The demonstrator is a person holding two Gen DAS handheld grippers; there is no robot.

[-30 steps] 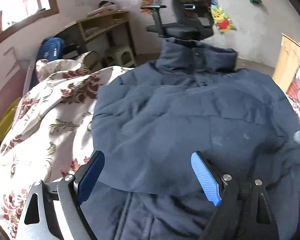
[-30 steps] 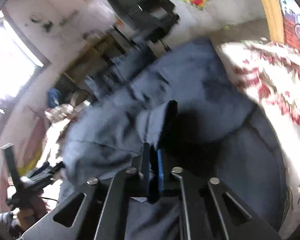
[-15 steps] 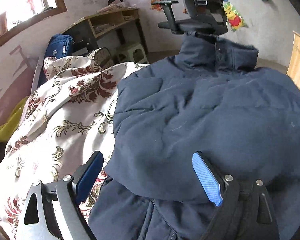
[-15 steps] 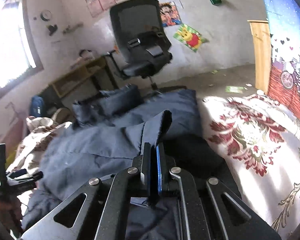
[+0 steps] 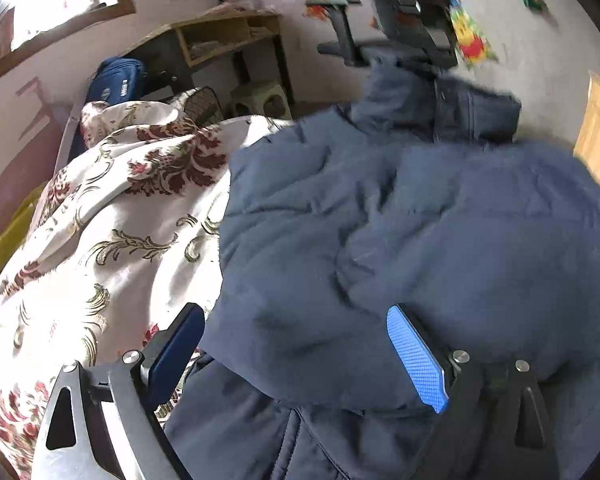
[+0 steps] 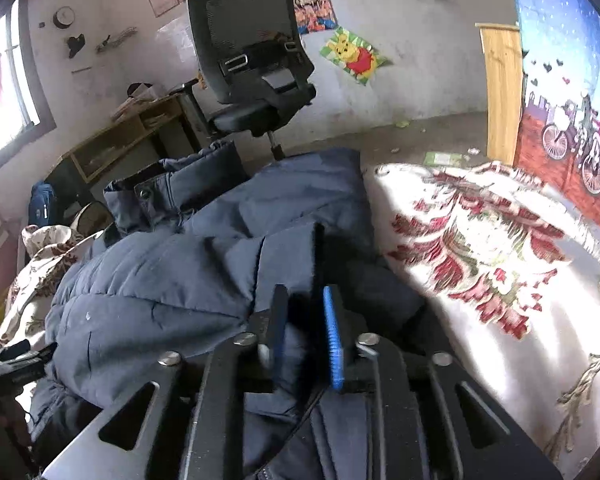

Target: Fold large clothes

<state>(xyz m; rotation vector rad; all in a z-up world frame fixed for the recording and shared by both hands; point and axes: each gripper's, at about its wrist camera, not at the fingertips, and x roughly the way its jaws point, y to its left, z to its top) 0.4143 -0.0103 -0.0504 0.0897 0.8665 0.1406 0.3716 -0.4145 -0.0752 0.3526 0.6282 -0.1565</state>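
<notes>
Right hand-held gripper (image 6: 306, 334) has its jaws narrowly parted around a fold of the jacket (image 6: 172, 276); whether the pads actually bite the cloth, I cannot tell. Left hand-held gripper (image 5: 296, 356) stands wide, holding nothing, one finger over the jacket and the other over the bedspread (image 5: 100, 248). Jacket lies spread on the bed, collar toward the office chair (image 6: 256, 68), one side already turned over the body. Judged as padded and bulky: soft, fairly light, springy, with a smooth shell likely to slip and loft that will resist a flat crease. Best hold appears to be hem, cuff or folded edge, where layers are thinner. Left view shows the folded flap's lower edge and the zip beneath; right view alone shows the gripped fold, the bare bedspread to the right and the mural wall.
</notes>
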